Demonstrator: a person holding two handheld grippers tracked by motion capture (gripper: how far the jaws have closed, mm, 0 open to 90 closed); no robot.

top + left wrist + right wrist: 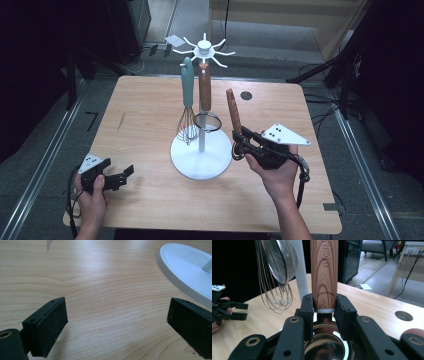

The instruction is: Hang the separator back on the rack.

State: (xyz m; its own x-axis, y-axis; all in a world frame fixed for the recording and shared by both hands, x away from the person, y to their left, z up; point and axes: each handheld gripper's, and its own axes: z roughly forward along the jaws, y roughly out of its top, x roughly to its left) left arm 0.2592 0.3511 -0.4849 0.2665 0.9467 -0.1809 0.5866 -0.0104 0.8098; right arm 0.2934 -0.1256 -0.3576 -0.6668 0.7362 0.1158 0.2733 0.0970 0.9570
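Observation:
My right gripper (239, 138) is shut on the lower end of a wooden handle (233, 111) that stands upright just right of the white utensil stand (200, 161). In the right gripper view the pads (308, 308) clamp the wooden handle (324, 270) above a white ring, and the utensil's shiny metal bowl (327, 345) sits below. A teal-handled whisk (187, 125) and a wooden-handled strainer (207, 121) hang from the stand's hooks. My left gripper (120, 175) rests open at the table's front left, with bare wood between its jaws (117, 320).
The stand's round base (182, 267) lies to the right of and beyond the left gripper. A dark round hole (245, 95) marks the table (150, 115) behind the right hand. Beyond the table's far edge are the floor, cables and dark stands.

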